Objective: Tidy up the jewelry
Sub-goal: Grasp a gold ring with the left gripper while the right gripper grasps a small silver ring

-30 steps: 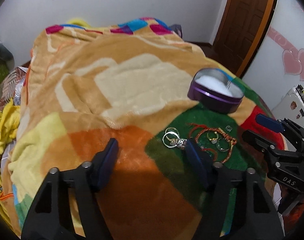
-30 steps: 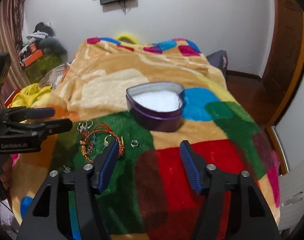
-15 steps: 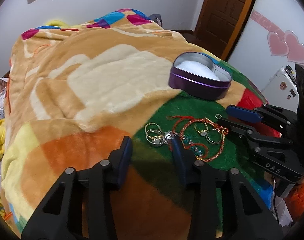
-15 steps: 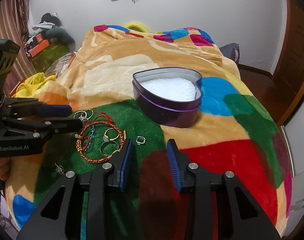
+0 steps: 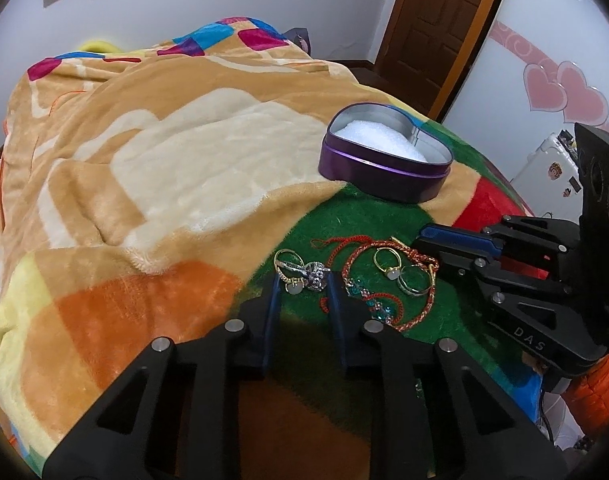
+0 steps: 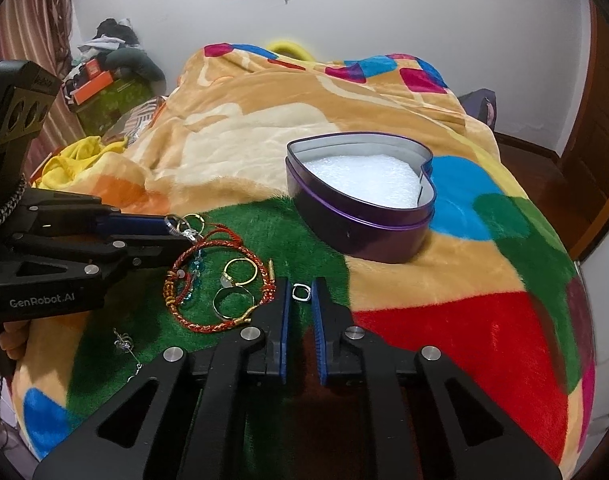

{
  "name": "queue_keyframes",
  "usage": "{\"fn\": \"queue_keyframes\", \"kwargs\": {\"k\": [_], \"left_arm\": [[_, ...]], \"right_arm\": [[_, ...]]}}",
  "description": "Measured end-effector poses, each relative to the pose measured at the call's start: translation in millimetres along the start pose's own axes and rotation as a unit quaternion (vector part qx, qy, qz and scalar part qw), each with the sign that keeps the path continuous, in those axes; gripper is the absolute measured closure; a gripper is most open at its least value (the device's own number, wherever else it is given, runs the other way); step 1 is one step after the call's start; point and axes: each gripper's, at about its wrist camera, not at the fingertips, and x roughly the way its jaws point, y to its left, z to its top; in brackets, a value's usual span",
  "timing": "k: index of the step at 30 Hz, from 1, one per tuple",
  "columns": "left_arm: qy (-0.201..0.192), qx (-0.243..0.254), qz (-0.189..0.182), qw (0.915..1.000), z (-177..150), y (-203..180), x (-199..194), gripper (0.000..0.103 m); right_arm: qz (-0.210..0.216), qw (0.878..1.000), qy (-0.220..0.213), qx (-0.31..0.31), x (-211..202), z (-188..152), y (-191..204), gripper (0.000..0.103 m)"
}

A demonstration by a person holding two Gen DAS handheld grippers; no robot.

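Observation:
Jewellery lies on the green patch of the blanket. In the left wrist view my left gripper has a cluster of rings between its fingertips. Its jaws are closing and the pads touch the cluster on both sides. My right gripper is shut on a small square silver ring. Two gold rings lie inside a red and gold braided bracelet, between the grippers. The open heart-shaped purple tin with white foam inside stands just beyond. Each gripper also shows in the other's view: the left gripper and the right gripper.
A colourful plush blanket covers the whole bed. A silver earring lies alone at the near left. Yellow clothing and clutter sit beside the bed on the left. A brown door stands beyond the bed.
Both grippers have come in lower over the jewellery and their jaws have narrowed. The right has closed on the small silver ring, and the left has closed in around the ring cluster.

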Motion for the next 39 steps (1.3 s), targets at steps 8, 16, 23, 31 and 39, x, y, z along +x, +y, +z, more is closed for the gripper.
{"fn": "queue_keyframes", "kwargs": {"k": [8, 16, 23, 31, 39], "left_arm": [[-0.001, -0.007, 0.007, 0.9999, -2, 0, -6, 0.087], [0.000, -0.015, 0.015, 0.9998, 0, 4, -7, 0.085], [0.010, -0.012, 0.018, 0.9997, 1, 5, 2, 0.089], [0.002, -0.021, 0.025, 0.9995, 3, 8, 1, 0.100], [-0.035, -0.012, 0.040, 0.9985, 8, 3, -29, 0.103]], "right_arm": [[-0.002, 1.000, -0.001, 0.002, -4, 1, 1, 0.094], [-0.001, 1.000, -0.002, 0.008, -7, -1, 0, 0.094], [0.000, 1.000, -0.003, 0.010, -7, -1, -2, 0.094], [-0.003, 1.000, -0.010, 0.013, -11, -1, -2, 0.094], [-0.012, 0.999, -0.031, 0.014, -29, 4, -3, 0.094]]}}
